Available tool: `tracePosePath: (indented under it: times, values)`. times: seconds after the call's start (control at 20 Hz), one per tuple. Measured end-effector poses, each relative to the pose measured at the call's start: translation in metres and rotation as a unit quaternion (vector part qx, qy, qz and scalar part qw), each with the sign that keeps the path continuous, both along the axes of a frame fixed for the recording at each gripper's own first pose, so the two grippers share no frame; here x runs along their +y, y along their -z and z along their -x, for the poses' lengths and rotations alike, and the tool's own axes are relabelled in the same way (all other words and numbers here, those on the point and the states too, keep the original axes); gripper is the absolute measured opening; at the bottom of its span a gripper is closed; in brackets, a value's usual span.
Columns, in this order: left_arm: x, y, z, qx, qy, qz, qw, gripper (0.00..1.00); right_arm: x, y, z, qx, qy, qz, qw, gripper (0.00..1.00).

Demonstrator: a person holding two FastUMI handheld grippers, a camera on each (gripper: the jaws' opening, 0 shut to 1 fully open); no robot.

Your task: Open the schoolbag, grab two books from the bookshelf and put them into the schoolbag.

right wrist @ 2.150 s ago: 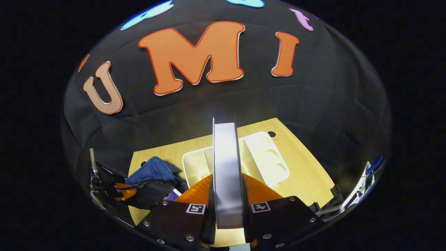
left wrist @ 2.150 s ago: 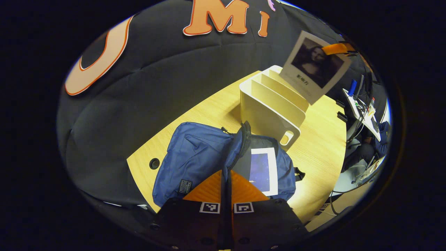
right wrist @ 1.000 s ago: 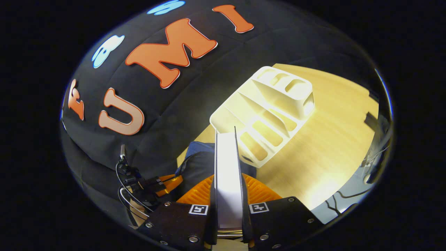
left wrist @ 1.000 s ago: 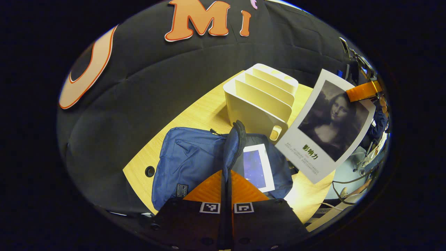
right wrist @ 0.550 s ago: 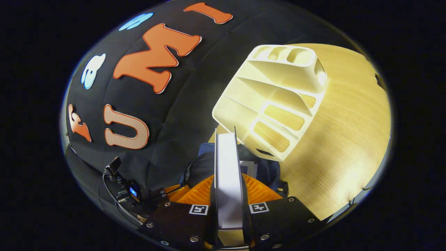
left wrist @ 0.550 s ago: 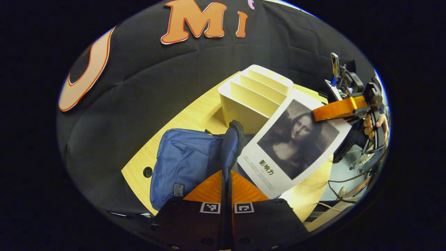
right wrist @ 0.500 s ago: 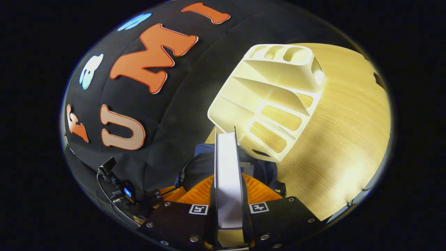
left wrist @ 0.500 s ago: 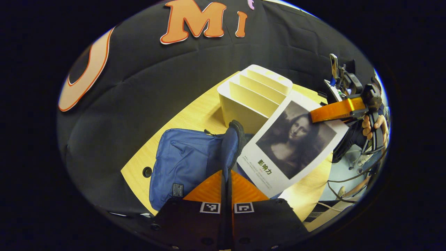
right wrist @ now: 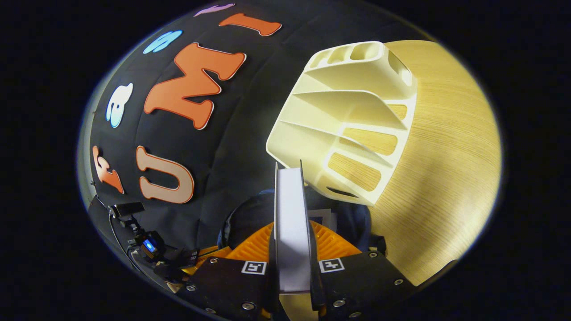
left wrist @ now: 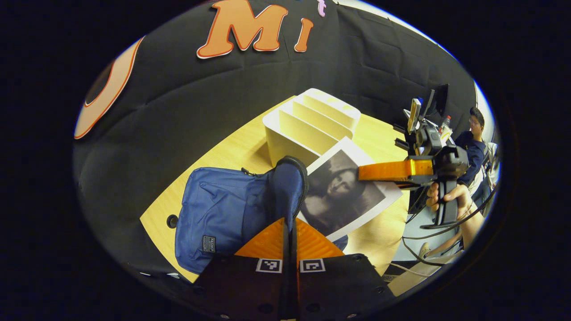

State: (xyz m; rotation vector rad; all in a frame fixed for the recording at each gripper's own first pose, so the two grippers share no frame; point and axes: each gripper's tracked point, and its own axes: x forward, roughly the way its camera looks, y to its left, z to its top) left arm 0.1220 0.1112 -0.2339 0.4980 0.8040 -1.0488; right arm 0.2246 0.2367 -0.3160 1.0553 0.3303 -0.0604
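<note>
black housings [left wrist: 339,285], square markers, silver screws

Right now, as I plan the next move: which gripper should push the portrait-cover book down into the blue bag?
Right. The right gripper is shut on the portrait-cover book, already at the mouth of the blue fabric schoolbag. The left gripper pinches the bag's zipper flap, holding it open.

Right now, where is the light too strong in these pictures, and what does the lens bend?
Right gripper view: glare washes out the table at the right, and the rack looks stretched and bulging. Left gripper view: light is even, the portrait book is sharp, and the table edge curves.
</note>
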Motion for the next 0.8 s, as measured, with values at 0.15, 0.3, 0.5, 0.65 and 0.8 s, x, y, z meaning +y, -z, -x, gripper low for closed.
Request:
tracePosePath:
  times: [0.15, 0.3, 0.5, 0.65, 0.8]
  values:
    - [-0.006, -0.006, 0.004, 0.001, 0.010, 0.005, 1.000, 0.00, 0.016, 0.007, -0.009, -0.004, -0.007, -0.011, 1.000, 0.29]
    - [-0.013, -0.011, 0.007, 0.002, 0.019, 0.009, 1.000, 0.00, 0.030, 0.013, -0.023, -0.011, 0.000, -0.021, 1.000, 0.29]
    - [-0.018, -0.016, 0.013, 0.004, 0.030, 0.013, 0.999, 0.00, 0.057, 0.022, -0.043, -0.009, 0.001, -0.036, 0.999, 0.29]
    - [-0.018, -0.016, 0.010, 0.002, 0.032, 0.007, 0.999, 0.00, 0.083, 0.034, -0.047, 0.021, -0.030, -0.035, 0.999, 0.30]
    - [-0.015, -0.020, 0.005, 0.009, 0.020, 0.017, 1.000, 0.00, 0.083, 0.036, -0.051, 0.045, -0.044, -0.040, 0.997, 0.33]
